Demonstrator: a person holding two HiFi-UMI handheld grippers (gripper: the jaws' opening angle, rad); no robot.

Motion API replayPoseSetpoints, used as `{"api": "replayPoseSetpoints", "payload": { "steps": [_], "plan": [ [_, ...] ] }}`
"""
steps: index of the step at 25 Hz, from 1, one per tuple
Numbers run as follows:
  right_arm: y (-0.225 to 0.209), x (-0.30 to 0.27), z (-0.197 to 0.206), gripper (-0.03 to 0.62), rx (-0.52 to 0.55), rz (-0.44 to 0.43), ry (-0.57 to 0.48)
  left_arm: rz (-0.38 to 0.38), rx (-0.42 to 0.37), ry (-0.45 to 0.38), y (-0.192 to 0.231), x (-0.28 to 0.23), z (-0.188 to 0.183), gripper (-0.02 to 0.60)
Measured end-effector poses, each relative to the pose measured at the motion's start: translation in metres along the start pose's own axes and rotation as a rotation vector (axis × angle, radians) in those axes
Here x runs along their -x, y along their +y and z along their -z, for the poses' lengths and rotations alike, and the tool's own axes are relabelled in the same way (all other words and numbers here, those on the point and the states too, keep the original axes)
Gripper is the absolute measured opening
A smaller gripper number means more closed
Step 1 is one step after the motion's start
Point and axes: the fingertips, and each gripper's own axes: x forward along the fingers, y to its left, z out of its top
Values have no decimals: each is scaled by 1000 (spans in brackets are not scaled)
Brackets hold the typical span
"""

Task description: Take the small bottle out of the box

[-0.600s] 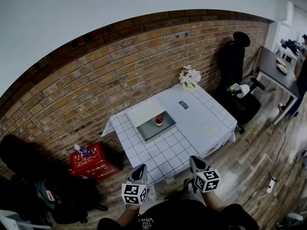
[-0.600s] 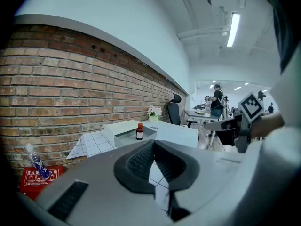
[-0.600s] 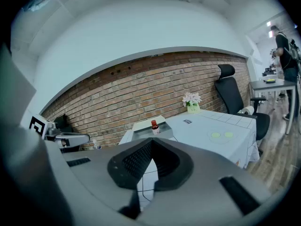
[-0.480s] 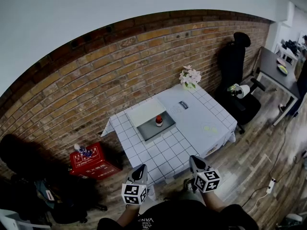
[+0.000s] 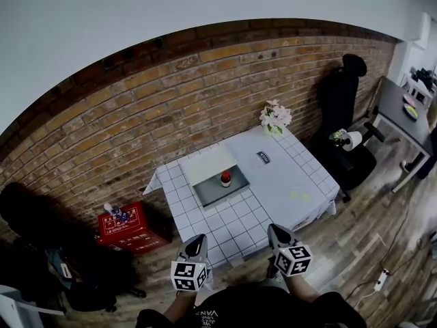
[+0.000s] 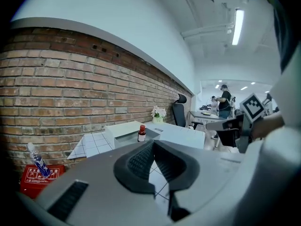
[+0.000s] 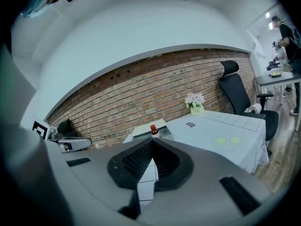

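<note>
A small brown bottle point(image 5: 225, 179) with a red cap stands upright inside an open grey box point(image 5: 220, 187) on the table with the white checked cloth point(image 5: 273, 183). The box's white lid point(image 5: 207, 162) stands open behind it. The bottle point(image 6: 141, 133) also shows in the left gripper view, and the bottle point(image 7: 153, 130) shows in the right gripper view just above the jaw tips. My left gripper point(image 5: 199, 242) and right gripper point(image 5: 274, 230) hang side by side before the table's near edge, well short of the box. Both are shut with nothing in them.
A pot of pale flowers point(image 5: 276, 117) stands at the table's far corner, with a small dark card point(image 5: 263, 156) and two yellow-green discs point(image 5: 299, 195) on the cloth. A red crate point(image 5: 130, 227) sits on the floor to the left, a black office chair point(image 5: 348, 142) to the right. The brick wall point(image 5: 171, 108) runs behind.
The head view has shifted a little, so the table and grippers sit slightly lower in the picture. Both grippers keep the same place relative to the table.
</note>
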Motion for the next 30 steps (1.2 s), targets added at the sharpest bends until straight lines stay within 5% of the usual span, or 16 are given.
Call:
{"api": "replayPoseSetpoints", "payload": {
  "steps": [17, 30],
  "plan": [
    [-94, -43, -45, -2, 93, -243, 122, -217, 89, -33, -58, -88, -30, 11],
    [-143, -58, -62, -2, 125, -338, 159, -317, 115, -36, -91, -121, -32, 11]
  ]
}}
